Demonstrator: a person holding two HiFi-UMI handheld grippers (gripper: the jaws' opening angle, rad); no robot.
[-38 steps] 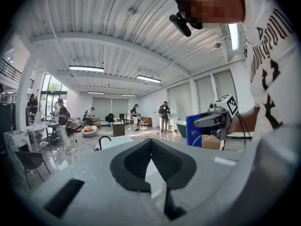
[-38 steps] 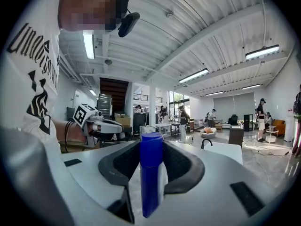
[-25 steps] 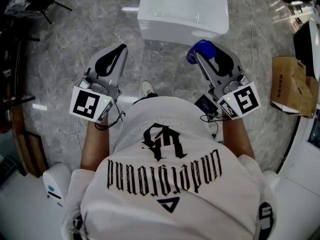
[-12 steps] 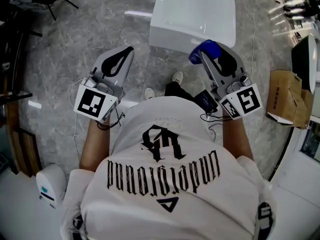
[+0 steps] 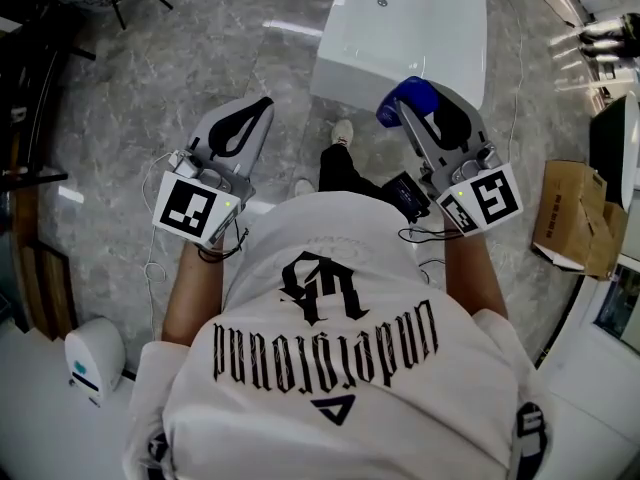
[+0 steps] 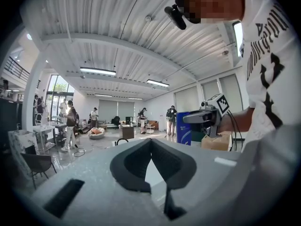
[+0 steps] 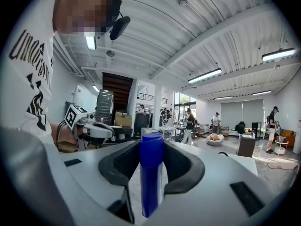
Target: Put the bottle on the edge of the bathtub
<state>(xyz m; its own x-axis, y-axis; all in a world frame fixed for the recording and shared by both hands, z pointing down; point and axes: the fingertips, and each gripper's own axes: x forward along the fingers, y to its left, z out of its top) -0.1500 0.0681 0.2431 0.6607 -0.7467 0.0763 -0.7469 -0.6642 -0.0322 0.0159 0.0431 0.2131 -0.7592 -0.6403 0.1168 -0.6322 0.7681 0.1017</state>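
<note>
While the right tool (image 5: pixel 422 103) clamps the bottle (image 5: pixel 400 100) upright, short of the tub (image 5: pixel 385 63), carry it level over the rim, then lower before releasing (left tool (image 5: pixel 258 106) closed, empty)

Floor (image 5: pixel 200 58): grey marbled tile, glossy. Standing directly on it, we note:
- a white bathtub (image 5: pixel 420 18), ahead of the right gripper (image 5: pixel 425 103), just beyond its tips
- a cardboard box (image 5: pixel 570 218), well off to that gripper's right
- a small white unit (image 5: pixel 92 360), behind and left of the left gripper (image 5: pixel 255 108)
- one shoe (image 5: pixel 343 131), between the two grippers
</note>
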